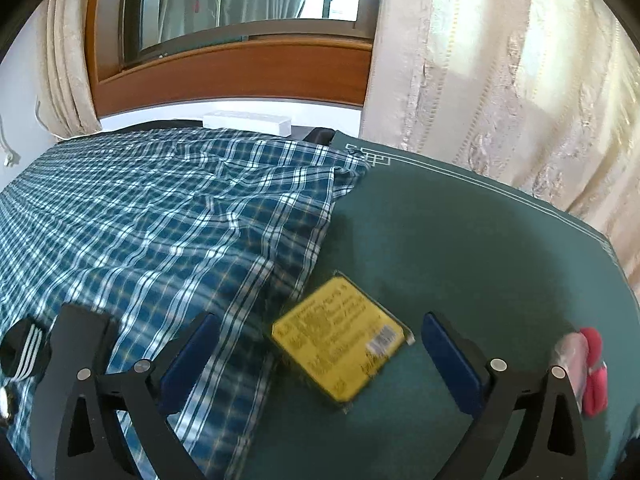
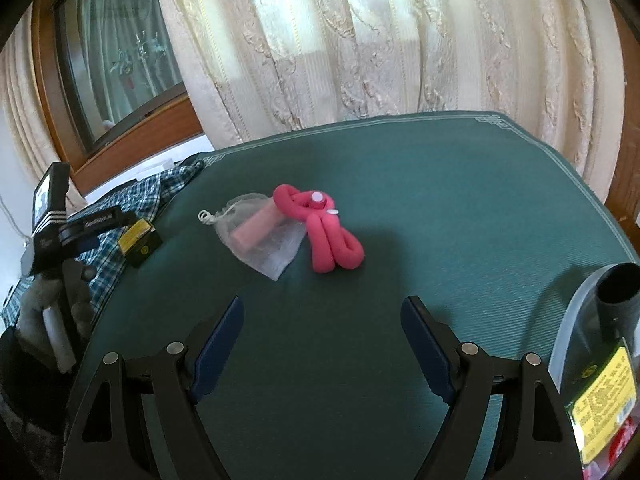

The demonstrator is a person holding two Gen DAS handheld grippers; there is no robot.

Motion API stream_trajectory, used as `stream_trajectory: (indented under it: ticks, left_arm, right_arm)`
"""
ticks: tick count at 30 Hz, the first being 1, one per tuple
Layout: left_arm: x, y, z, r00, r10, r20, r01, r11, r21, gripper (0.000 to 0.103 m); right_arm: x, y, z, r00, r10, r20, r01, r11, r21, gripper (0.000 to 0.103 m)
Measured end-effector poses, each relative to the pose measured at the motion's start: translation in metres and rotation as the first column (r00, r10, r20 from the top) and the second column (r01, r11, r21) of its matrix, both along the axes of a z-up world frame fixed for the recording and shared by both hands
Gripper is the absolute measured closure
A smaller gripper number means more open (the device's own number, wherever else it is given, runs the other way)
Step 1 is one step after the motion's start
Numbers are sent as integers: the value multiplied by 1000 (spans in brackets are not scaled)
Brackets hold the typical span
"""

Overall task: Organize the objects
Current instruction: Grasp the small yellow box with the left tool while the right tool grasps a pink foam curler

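Cream embroidered curtains hang behind a table spread with a dark green mat edged by a thin pale border line, and a wood-framed window shows at 11 o'clock in both wrist views. A blue-and-white plaid cloth covers the part of the surface left of the mat, overlapping the mat's edge. In the left wrist view a small flat box with a yellow label lies on the green mat just beside the plaid cloth's edge; its print and a barcode are too blurred to read. The left gripper hangs over it with its jaws spread wide, the blue pads standing clear on either side of the box and touching nothing. In the right wrist view the right gripper is parted to a moderate width over bare mat, empty. At 12 o'clock from it lie pink foam curler rods knotted together, touching a sheer drawstring mesh pouch with something pink inside. At 4 o'clock stands a clear plastic container holding a black tube, with a green and yellow label whose writing cannot be made out.
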State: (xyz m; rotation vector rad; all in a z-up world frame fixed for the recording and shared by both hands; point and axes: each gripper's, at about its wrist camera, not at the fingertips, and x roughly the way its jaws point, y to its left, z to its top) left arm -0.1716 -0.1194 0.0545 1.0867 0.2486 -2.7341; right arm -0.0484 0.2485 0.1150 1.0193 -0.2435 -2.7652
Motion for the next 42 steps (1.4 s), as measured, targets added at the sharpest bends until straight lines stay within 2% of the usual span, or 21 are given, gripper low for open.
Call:
stream_trajectory:
  ticks: [10, 20, 23, 25, 27, 31, 35, 42]
  left_arm:
    - [-21, 5, -21, 995, -69, 74, 65, 996, 58, 0]
    - [-10, 50, -24, 972, -215, 89, 218, 976, -17, 0]
    - [-13, 61, -28, 973, -203, 107, 213, 973, -87, 1]
    - [-17, 62, -31, 976, -186, 114, 198, 974, -108, 1]
    - [-20, 62, -35, 976, -173, 134, 189, 974, -121, 16]
    - [-20, 60, -36, 976, -173, 129, 188, 976, -113, 19]
    - [-15, 55, -33, 982, -156, 104, 167, 980, -108, 20]
    - [6, 62, -26, 986, -152, 72, 156, 986, -54, 20]
  right_arm:
    - [-1, 7, -6, 1000, -12, 24, 13, 999, -31, 21]
    - [-4, 10, -10, 999, -14, 43, 16, 999, -43, 21]
    - [-8, 11, -12, 998, -16, 58, 19, 999, -46, 21]
    - [-14, 11, -15, 997, -17, 73, 20, 999, -43, 21]
    - [-20, 10, -18, 996, -12, 89, 16, 999, -49, 21]
    - [-33, 6, -22, 994, -7, 112, 13, 998, -55, 21]
    - [-46, 3, -15, 996, -13, 85, 16, 999, -36, 21]
    - [-80, -2, -17, 996, -41, 81, 43, 999, -19, 21]
